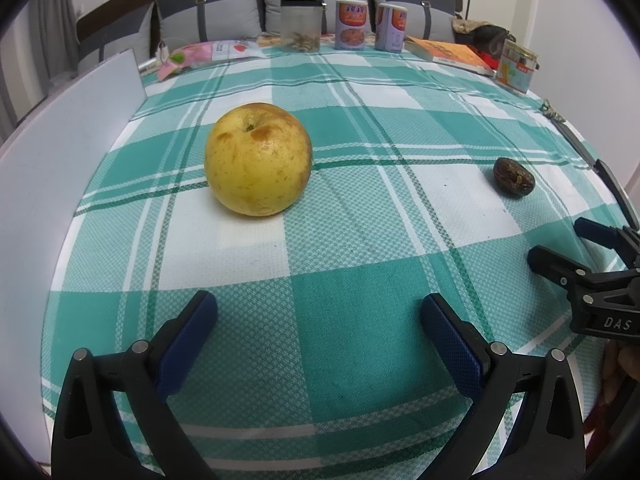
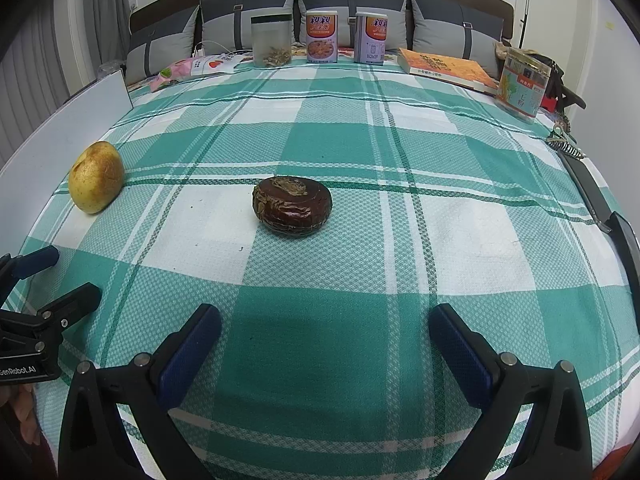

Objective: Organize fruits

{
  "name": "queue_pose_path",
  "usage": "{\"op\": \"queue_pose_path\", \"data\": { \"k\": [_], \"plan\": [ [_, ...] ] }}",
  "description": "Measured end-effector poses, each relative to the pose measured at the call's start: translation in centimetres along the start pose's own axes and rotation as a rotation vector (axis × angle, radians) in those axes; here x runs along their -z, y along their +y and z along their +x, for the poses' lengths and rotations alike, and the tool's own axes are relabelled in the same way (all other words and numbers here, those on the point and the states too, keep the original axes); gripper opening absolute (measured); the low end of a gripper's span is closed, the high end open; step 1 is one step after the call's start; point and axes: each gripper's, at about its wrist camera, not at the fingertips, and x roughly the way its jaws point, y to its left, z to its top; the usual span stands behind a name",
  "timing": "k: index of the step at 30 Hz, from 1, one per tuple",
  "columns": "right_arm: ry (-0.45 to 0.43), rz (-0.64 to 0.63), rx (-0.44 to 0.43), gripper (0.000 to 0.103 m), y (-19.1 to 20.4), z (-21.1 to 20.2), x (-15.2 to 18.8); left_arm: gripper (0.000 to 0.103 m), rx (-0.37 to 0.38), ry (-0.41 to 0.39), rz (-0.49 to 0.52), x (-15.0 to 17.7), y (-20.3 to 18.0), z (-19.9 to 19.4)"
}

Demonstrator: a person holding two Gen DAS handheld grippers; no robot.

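Two fruits are laid well apart on the checked cloth (image 1: 340,320): a yellow apple (image 1: 258,159) left, a dark brown fruit (image 2: 292,205) right. Both the left hand-held gripper (image 1: 318,316) and the right hand-held gripper (image 2: 325,326) are held wide, empty.

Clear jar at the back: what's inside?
The clear jar holds a small heap of pale, dried bits at the bottom; the rest looks empty. What they are is too small to tell. Both grippers, left and right, are open and far from it.

Left gripper (image 1: 318,320) spread wide over green-and-white checked cloth (image 1: 340,300), nothing between its blue pads, yellow apple (image 1: 258,159) ahead, small dark brown fruit (image 1: 513,178) well apart at right, right gripper (image 1: 554,244) at right edge, 2 cans (image 1: 370,26) at far edge
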Motion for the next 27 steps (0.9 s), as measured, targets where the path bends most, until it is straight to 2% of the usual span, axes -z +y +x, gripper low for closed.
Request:
{"op": "queue_pose_path", "data": {
  "k": [2,4,5,6,7,10,11,14,16,18,21,22,23,24,27],
  "plan": [
    [0.019,-0.008,-0.018,0.103,-0.1,0.1,-0.3,0.101,0.075,0.048,0.034,-0.6,0.8,-0.2],
    [0.078,-0.012,-0.09,0.103,-1.0,0.0,-1.1,0.101,0.184,0.109,0.018,-1.7,2.5,-0.5],
    [0.109,0.037,-0.169,0.101,-2.1,-0.1,-1.9,0.101,0.212,0.12,-0.002,-2.2,3.3,-0.7],
    [0.128,0.072,-0.212,0.098,-2.9,-0.2,-2.5,0.101,0.228,0.129,-0.016,-2.9,4.0,-0.9],
    [0.166,0.1,-0.245,0.092,-3.6,0.0,-3.5,0.101,0.23,0.137,-0.018,-3.9,4.6,-1.0],
    [0.254,0.121,-0.268,0.088,-4.0,0.6,-6.5,0.101,0.203,0.146,0.023,-6.9,4.6,-0.8],
    [0.308,0.124,-0.286,0.088,-3.7,1.2,-7.7,0.101,0.191,0.153,0.038,-7.6,4.3,-0.5],
    [0.413,0.146,-0.315,0.084,-2.6,2.8,-9.7,0.101,0.088,0.194,0.087,-9.6,3.2,1.7],
    [0.451,0.142,-0.307,0.08,-1.9,3.8,-10.4,0.1,0.021,0.218,0.089,-10.0,3.2,3.0],
    [0.485,0.131,-0.272,0.078,-1.3,4.8,-10.7,0.1,0.013,0.227,0.074,-10.2,3.5,3.6],
    [0.51,0.123,-0.252,0.064,-0.5,5.7,-10.9,0.099,0.012,0.23,0.058,-10.5,3.8,4.1],
    [0.523,0.112,-0.241,0.057,-0.3,6.0,-11.0,0.098,0.019,0.233,0.057,-10.5,3.9,4.2],
    [0.534,0.097,-0.225,0.046,0.0,6.2,-10.9,0.085,0.023,0.234,0.059,-10.5,3.9,4.2],
    [0.542,0.078,-0.211,0.045,0.3,6.3,-10.8,0.069,0.031,0.237,0.063,-10.5,3.9,4.3],
    [0.516,0.068,-0.207,0.044,0.6,6.0,-10.9,0.067,0.042,0.236,0.057,-10.4,4.1,4.3]
  ]
}}
